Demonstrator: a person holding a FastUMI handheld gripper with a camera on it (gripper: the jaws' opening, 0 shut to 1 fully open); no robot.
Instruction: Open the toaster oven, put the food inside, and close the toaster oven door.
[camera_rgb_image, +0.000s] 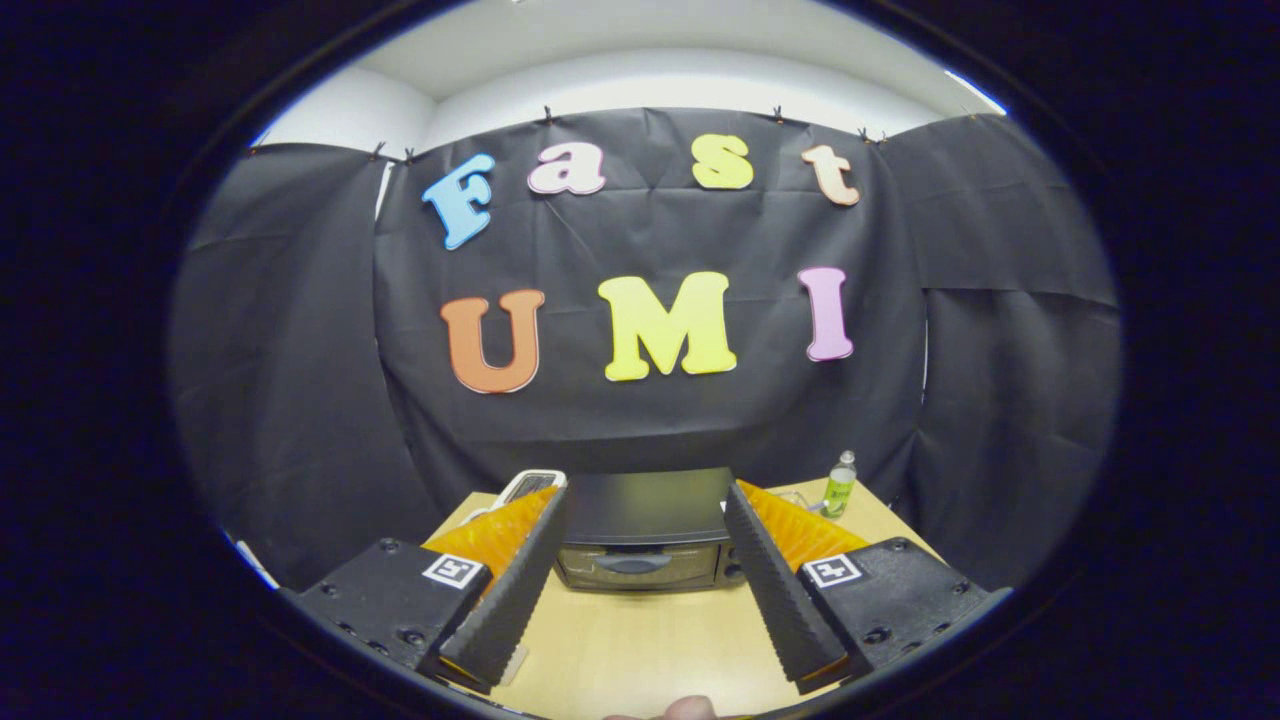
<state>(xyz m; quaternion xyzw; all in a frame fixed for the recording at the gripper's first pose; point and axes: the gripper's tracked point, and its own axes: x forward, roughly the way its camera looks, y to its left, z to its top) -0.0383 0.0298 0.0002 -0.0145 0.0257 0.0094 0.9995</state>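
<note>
The gripper (645, 520) is spread wide, holding nothing, with ridged fingers (515, 590) raised over the smooth wooden table (640, 650). The boxy toaster oven (645, 535) sits between the fingertips and beyond them, door closed. A small bottle (840, 485) stands near the table's far right corner. Bare tabletop lies before the oven.

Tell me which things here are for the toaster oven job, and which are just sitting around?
For the job: toaster oven, door shut, beyond the fingers; gripper, open, holding nothing.

Just sitting around: small bottle right of the oven; white object left of it; wooden table.
</note>
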